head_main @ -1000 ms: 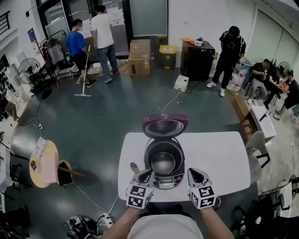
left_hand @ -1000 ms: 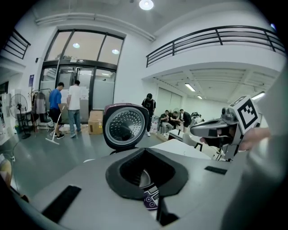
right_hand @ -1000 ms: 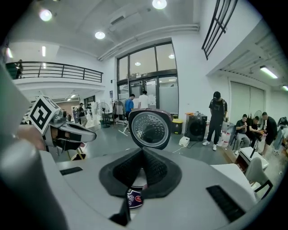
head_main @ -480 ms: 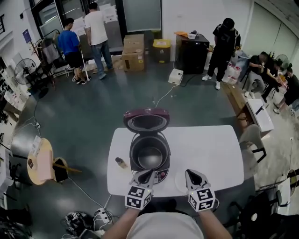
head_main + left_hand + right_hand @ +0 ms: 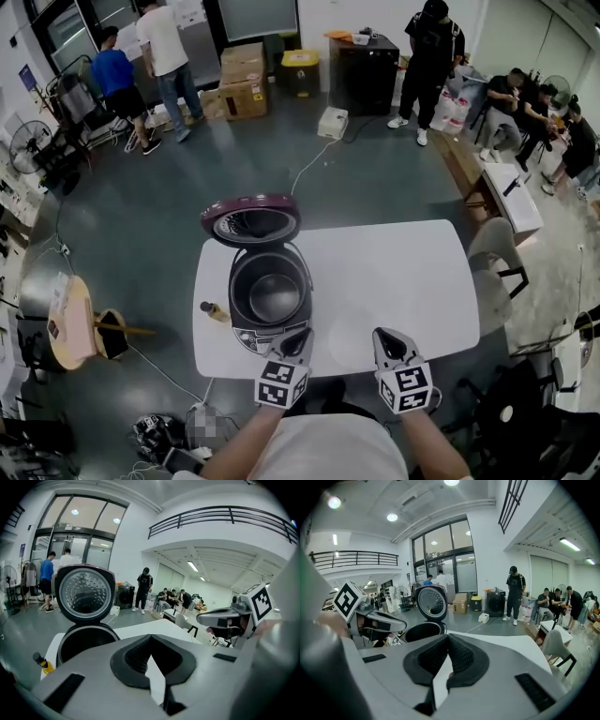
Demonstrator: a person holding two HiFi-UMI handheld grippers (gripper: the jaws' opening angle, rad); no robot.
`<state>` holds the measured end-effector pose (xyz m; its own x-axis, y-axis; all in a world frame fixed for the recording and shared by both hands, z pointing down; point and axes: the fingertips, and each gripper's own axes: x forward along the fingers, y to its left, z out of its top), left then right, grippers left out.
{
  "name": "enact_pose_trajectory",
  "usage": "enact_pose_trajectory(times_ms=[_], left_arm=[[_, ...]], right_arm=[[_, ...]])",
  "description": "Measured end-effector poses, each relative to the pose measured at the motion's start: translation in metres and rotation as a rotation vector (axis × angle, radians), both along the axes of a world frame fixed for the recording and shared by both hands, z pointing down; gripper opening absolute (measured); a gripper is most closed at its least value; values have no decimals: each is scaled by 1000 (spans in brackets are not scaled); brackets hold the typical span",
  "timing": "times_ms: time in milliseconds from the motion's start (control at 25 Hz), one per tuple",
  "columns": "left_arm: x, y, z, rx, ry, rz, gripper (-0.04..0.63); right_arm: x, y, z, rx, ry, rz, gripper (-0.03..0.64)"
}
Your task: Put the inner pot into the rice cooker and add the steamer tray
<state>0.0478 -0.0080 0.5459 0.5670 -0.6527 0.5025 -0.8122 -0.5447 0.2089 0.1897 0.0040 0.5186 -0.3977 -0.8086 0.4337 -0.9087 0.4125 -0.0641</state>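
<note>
The dark rice cooker [image 5: 270,292] stands on the left part of the white table [image 5: 412,272], its maroon lid [image 5: 251,223] swung up and back. A grey metal inner pot [image 5: 275,296] sits in its cavity. A pale round disc [image 5: 349,343], hard to make out, lies on the table between my grippers. My left gripper [image 5: 302,336] is shut and empty at the cooker's front right corner. My right gripper [image 5: 384,336] is shut and empty over bare table further right. The left gripper view shows the cooker [image 5: 86,639] and my shut left gripper [image 5: 151,641]. The right gripper view shows my shut right gripper [image 5: 447,639].
A small brown and yellow bottle [image 5: 212,310] lies on the table left of the cooker. A chair [image 5: 492,267] stands at the table's right end. A round wooden side table [image 5: 70,323] is on the floor to the left. Several people stand or sit far behind.
Both grippers have moved to the right along the table's front edge, away from the cooker's front. The cooker now lies further left in the head view.
</note>
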Motion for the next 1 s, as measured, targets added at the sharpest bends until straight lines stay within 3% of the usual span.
enact_pose_trajectory(times_ms=[520, 1000], left_arm=[[66, 8, 112, -192, -76, -4, 15], [73, 11, 203, -342, -181, -21, 108]], right_arm=[[62, -1, 102, -190, 19, 20, 13], [97, 10, 211, -391, 64, 75, 119]])
